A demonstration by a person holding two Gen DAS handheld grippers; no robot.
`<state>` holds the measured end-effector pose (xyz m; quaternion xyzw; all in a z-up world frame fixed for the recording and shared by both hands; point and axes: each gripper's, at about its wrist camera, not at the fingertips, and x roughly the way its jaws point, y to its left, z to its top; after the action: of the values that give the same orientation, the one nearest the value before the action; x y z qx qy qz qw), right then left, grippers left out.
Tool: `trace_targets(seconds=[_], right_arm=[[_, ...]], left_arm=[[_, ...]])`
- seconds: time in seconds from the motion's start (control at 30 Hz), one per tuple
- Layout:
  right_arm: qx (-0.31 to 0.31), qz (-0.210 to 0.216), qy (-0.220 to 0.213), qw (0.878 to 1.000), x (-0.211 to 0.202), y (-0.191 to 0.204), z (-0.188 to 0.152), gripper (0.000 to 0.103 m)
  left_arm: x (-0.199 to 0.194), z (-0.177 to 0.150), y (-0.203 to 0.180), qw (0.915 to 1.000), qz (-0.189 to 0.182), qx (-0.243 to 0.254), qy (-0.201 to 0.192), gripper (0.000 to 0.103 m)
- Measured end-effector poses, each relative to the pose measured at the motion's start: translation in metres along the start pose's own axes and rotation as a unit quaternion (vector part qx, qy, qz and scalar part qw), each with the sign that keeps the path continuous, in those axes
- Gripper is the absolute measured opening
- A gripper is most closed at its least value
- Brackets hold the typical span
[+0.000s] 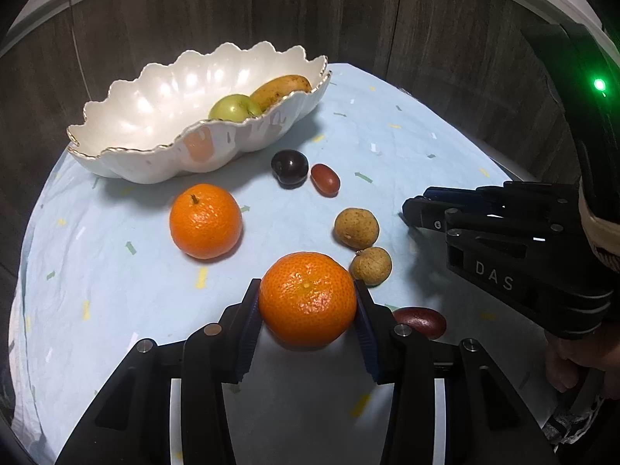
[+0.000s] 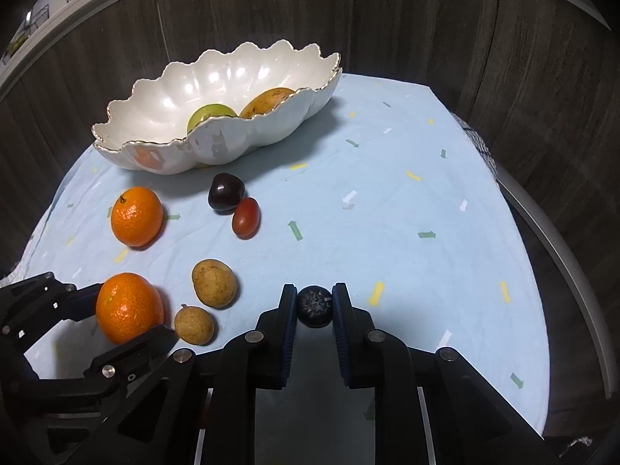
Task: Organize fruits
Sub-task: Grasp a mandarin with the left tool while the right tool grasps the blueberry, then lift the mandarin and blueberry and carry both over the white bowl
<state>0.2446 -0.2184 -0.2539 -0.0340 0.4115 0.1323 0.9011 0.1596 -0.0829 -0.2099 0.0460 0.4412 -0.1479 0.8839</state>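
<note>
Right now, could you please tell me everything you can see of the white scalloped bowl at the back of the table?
The white scalloped bowl is a long, glossy, ceramic-looking dish with a wavy, gold-edged rim and ribbed walls. It stands upright on the pale blue patterned tablecloth near the dark wood-look wall. Inside lie a green round fruit and a yellow-brown oblong fruit, side by side toward one end. No gripper touches it; its shiny outer wall reflects an orange.

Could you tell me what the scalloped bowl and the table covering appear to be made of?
The bowl looks like glazed ceramic: glossy pearly white with bright highlights and a gold-edged rim. The table covering looks like thin matte fabric, pale blue, printed, faintly wrinkled.
</note>
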Motion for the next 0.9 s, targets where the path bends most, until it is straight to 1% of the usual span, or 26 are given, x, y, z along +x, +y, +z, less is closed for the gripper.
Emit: trace_targets(seconds=[0.3, 0.9], right_arm=[[0.003, 0.004, -0.008, 1.0, -0.009, 0.002, 0.0, 0.02], [0.007, 0.014, -0.025, 1.0, -0.039, 0.015, 0.001, 0.02]], left_arm=[[-0.016, 0.005, 0.005, 0.9998, 0.012, -0.007, -0.016, 0.044], [-0.047, 0.014, 0.017, 0.9984, 0.019, -0.025, -0.047, 0.044]])
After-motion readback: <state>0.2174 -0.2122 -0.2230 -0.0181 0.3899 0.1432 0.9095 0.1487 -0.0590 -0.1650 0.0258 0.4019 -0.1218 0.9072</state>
